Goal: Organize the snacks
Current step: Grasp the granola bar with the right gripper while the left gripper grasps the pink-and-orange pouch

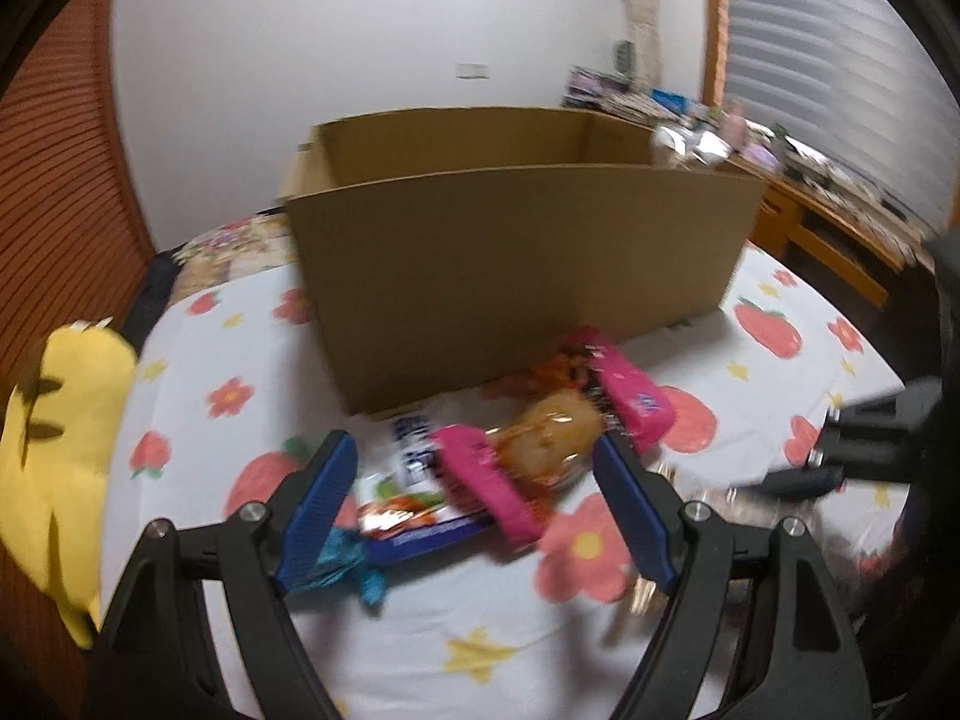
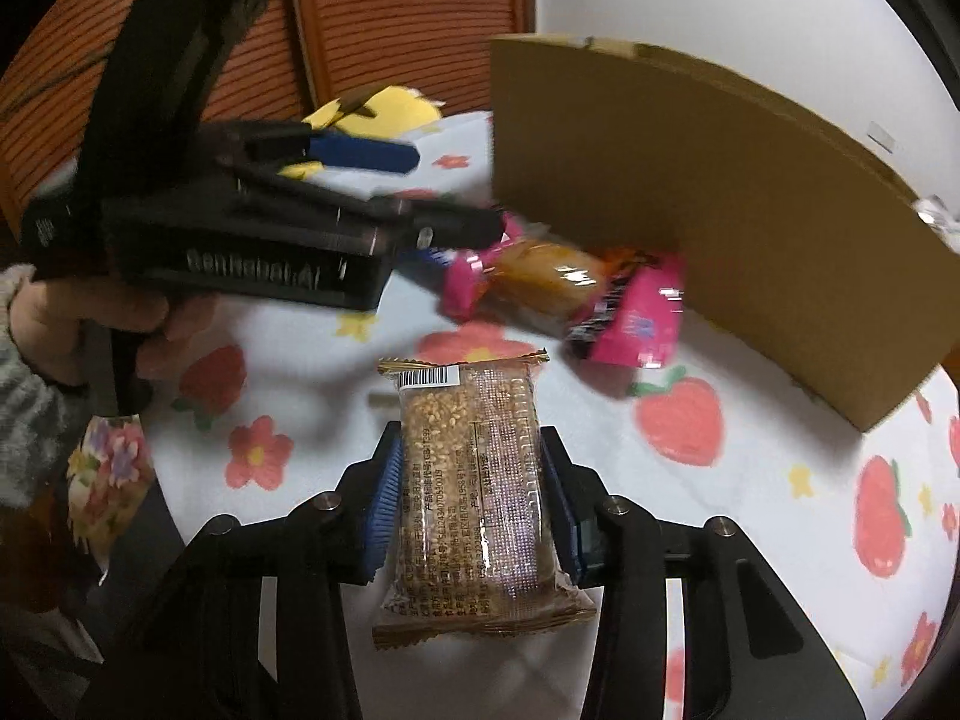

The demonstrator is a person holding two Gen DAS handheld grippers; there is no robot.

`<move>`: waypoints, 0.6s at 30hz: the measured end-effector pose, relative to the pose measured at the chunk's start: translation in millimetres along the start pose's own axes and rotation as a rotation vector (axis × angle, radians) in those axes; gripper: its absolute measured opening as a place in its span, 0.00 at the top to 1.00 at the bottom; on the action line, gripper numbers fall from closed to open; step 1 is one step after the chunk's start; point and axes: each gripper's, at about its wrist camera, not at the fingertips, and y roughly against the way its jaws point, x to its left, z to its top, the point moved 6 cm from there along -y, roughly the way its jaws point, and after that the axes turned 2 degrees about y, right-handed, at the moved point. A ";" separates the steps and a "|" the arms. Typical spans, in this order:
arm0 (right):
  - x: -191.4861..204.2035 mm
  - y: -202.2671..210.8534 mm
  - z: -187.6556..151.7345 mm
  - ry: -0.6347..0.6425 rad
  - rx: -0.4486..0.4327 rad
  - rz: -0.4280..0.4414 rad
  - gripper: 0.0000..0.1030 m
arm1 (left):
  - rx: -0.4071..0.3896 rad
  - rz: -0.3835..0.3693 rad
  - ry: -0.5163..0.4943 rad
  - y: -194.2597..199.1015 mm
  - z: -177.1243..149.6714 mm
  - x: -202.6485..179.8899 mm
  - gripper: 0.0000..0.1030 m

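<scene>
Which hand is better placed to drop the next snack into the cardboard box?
Right. The right gripper already grips the grain bar, while the left gripper is open above the pink-ended pastry, beside the box.

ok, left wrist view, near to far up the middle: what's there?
left gripper → blue-edged snack packet → pink-ended pastry pack → cardboard box → white wall

left tool jaws wide apart, right tool clamped, both angled downward
</scene>
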 end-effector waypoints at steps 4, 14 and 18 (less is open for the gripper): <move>-24.3 14.8 -4.9 -0.044 -0.015 -0.035 0.58 | 0.069 -0.074 -0.061 -18.2 8.3 -17.6 0.32; -69.5 32.7 -20.1 -0.141 -0.034 -0.082 0.58 | 0.204 -0.104 -0.184 -48.0 13.0 -39.6 0.47; -76.2 36.5 -27.6 -0.165 -0.037 -0.086 0.58 | 0.247 -0.110 -0.205 -56.5 14.6 -43.0 0.44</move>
